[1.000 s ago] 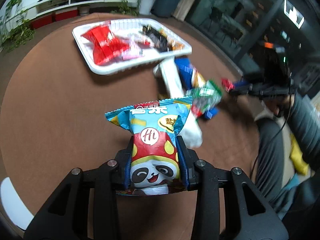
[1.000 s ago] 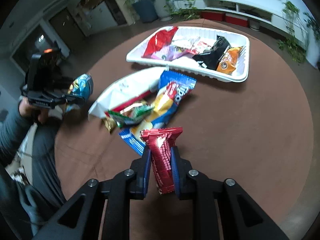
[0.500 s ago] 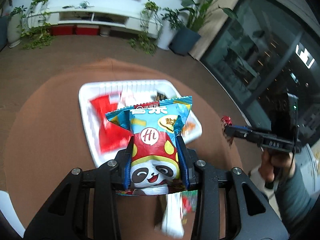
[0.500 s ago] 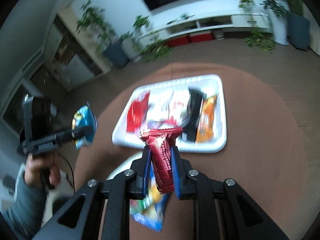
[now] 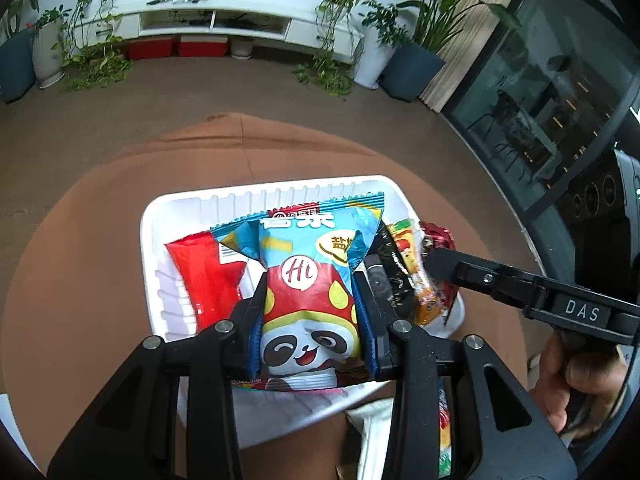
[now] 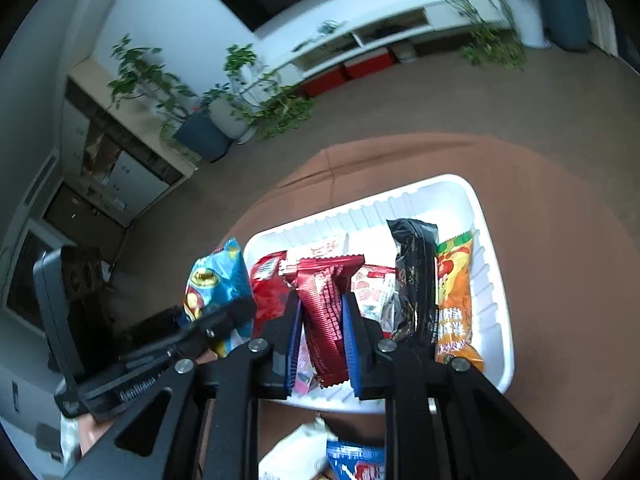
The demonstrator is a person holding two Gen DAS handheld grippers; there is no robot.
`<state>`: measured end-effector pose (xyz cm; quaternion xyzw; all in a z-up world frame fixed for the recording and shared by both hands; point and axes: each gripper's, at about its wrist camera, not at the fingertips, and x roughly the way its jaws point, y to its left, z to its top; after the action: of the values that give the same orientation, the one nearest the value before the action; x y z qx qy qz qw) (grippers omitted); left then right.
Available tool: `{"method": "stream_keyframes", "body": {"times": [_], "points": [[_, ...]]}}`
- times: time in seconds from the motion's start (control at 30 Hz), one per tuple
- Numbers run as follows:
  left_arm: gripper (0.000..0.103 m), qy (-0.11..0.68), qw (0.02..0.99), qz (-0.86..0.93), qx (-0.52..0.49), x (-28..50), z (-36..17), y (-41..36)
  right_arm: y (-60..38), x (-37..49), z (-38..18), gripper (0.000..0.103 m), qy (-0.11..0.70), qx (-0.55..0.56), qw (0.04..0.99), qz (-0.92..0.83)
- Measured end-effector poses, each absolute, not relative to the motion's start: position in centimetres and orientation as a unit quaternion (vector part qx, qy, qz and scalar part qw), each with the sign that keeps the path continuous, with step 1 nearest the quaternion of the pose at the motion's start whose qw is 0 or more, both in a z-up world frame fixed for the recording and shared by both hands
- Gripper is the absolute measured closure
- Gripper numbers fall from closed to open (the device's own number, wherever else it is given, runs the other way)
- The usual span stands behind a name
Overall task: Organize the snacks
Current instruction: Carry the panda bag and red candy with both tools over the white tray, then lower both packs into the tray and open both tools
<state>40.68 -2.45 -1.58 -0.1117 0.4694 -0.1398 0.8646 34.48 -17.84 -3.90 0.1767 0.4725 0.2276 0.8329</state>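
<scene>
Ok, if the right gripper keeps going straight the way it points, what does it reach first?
Probably the snacks already in the white tray. The right gripper, shut on a red bar, aims at the red-and-white packet beside the black packet; depth is unclear.

Left wrist view: you are looking from behind the black left gripper (image 5: pixel 312 312), facing steeply down over the white ribbed plastic tray (image 5: pixel 154 280), close above it.
Right wrist view: you are looking along the black right gripper (image 6: pixel 322 328), tilting down at that tray (image 6: pixel 494 292) from its near edge, close up.
Shared ground: both views are taking in the tray, the round brown-clothed table (image 5: pixel 80 240) (image 6: pixel 560 240), and the white low wall cabinet (image 5: pixel 216 24) (image 6: pixel 360 40) beyond.
Cross sighting: you are seeing each gripper from the other's camera, right one (image 5: pixel 436 256) at the right edge, left one (image 6: pixel 236 312) at the left.
</scene>
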Motion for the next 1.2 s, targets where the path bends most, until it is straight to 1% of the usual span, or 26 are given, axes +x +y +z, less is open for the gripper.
{"method": "stream_keyframes", "body": {"times": [0.23,0.47,0.6,0.63,0.83,0.93,1.0,1.07,1.1,1.17,1.2], "points": [[0.068,0.489,0.857,-0.126,-0.104,42.8,-4.4,-4.0,-17.6,35.6,-6.0,0.082,0.485,0.188,0.830,0.201],[0.066,0.492,0.857,-0.122,-0.093,43.5,-6.6,-4.7,-17.1,36.3,-7.0,0.081,0.497,0.181,0.828,0.187],[0.061,0.490,0.859,-0.120,-0.087,43.4,-7.0,-5.2,-17.0,36.4,-7.4,0.078,0.501,0.176,0.827,0.186],[0.060,0.489,0.860,-0.121,-0.086,43.5,-7.0,-5.3,-16.9,36.5,-7.4,0.076,0.502,0.175,0.826,0.186],[0.052,0.485,0.861,-0.127,-0.084,43.3,-7.3,-5.4,-16.8,36.6,-7.6,0.073,0.503,0.173,0.826,0.184],[0.052,0.482,0.863,-0.129,-0.078,43.2,-7.0,-5.2,-16.9,36.5,-7.6,0.071,0.503,0.173,0.826,0.185],[0.052,0.481,0.864,-0.130,-0.079,43.0,-6.9,-5.1,-17.0,36.3,-7.6,0.068,0.504,0.174,0.826,0.185],[0.051,0.479,0.864,-0.130,-0.080,42.8,-6.8,-5.0,-17.3,36.2,-7.5,0.061,0.503,0.177,0.826,0.183],[0.047,0.478,0.865,-0.130,-0.081,42.6,-6.7,-4.9,-17.6,36.1,-7.4,0.059,0.502,0.180,0.827,0.181],[0.041,0.473,0.867,-0.133,-0.083,42.4,-6.4,-4.8,-18.0,36.0,-7.1,0.049,0.496,0.189,0.828,0.183],[0.037,0.471,0.868,-0.132,-0.082,42.2,-6.2,-4.7,-18.4,35.8,-6.7,0.047,0.489,0.193,0.831,0.183]]}}
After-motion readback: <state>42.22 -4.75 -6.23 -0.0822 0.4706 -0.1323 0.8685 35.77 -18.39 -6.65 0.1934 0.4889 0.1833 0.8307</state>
